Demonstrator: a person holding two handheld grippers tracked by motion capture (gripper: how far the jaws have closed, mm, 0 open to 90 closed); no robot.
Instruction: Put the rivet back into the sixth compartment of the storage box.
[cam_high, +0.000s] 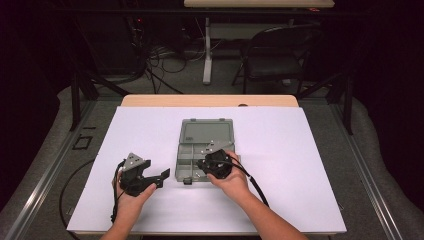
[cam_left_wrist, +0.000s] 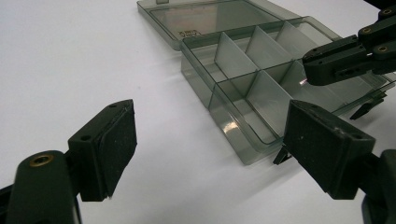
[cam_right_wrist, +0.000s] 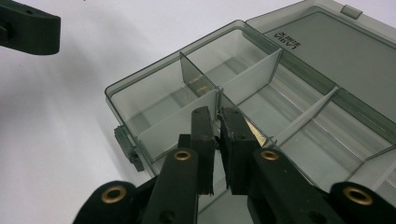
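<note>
A smoky grey compartment box (cam_high: 184, 161) lies open in the middle of the white sheet, its lid (cam_high: 206, 131) folded flat behind it. My right gripper (cam_high: 201, 164) reaches into the tray from the right. In the right gripper view its jaws (cam_right_wrist: 217, 116) stand nearly together, pinched on a thin divider (cam_right_wrist: 198, 79) at the middle of the tray (cam_right_wrist: 140, 79). My left gripper (cam_high: 162, 178) rests to the left of the box, open with nothing between its pads (cam_left_wrist: 116, 140). The left gripper view shows the box's near corner (cam_left_wrist: 243, 156) and the right gripper's jaw (cam_left_wrist: 327, 65) above the compartments.
The white sheet (cam_high: 280, 150) covers most of the table. A cable (cam_high: 257, 187) trails from the right gripper toward the front edge. A folding chair (cam_high: 272, 55) and a table leg (cam_high: 207, 50) stand beyond the far edge.
</note>
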